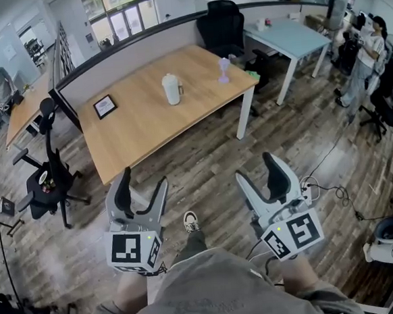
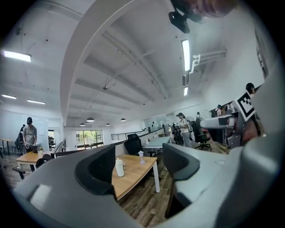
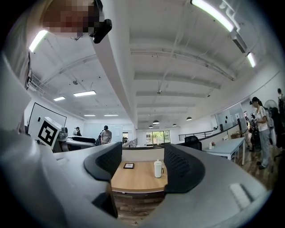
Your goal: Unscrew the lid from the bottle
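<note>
nearest is the person's grey top (image 1: 207,291), and out of it reach the two hand-held tools. the left gripper (image 1: 144,181) and the right gripper (image 1: 255,168) both have their dark padded jaws well apart with nothing between them, held over the wood-plank floor (image 1: 203,159). well beyond them, on the far part of the pale wooden table (image 1: 140,130), the bottle (image 1: 171,90) stands upright. it is a cream-white, smooth, rounded cylinder with its lid (image 1: 169,78) on. it looks rigid, fairly light and probably slick, so i would clamp the body at mid-height with one gripper and pinch the lid's rim with the other. a dark framed square (image 1: 104,106) lies to its left and a lilac goblet-shaped thing (image 1: 224,69) stands to its right.
</note>
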Available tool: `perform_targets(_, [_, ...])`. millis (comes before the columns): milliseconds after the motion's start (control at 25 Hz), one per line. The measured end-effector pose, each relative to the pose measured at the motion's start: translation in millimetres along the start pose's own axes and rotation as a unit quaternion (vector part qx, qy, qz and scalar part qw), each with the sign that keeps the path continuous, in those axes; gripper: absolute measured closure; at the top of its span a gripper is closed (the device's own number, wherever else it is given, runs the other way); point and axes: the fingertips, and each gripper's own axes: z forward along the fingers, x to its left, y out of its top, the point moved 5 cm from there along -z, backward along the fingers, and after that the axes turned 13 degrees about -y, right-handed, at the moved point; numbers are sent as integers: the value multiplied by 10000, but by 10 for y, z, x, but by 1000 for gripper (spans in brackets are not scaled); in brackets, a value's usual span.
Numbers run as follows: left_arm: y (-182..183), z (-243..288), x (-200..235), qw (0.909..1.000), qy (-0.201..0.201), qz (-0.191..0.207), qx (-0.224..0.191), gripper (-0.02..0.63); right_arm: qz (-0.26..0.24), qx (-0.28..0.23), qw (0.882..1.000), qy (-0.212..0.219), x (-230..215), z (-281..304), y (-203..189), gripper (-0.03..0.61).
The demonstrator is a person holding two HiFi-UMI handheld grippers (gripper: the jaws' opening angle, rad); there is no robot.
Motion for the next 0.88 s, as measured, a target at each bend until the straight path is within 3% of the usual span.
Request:
perform_targets(400, [-147, 546, 549, 9999, 47, -146, 55, 291, -71, 328, 9992, 230, -63, 786, -218, 296])
perform_targets(880, [-393, 1504, 1740, 9991, -102, -205, 352, 285, 4, 772, 9952, 598, 60, 2348, -422, 296])
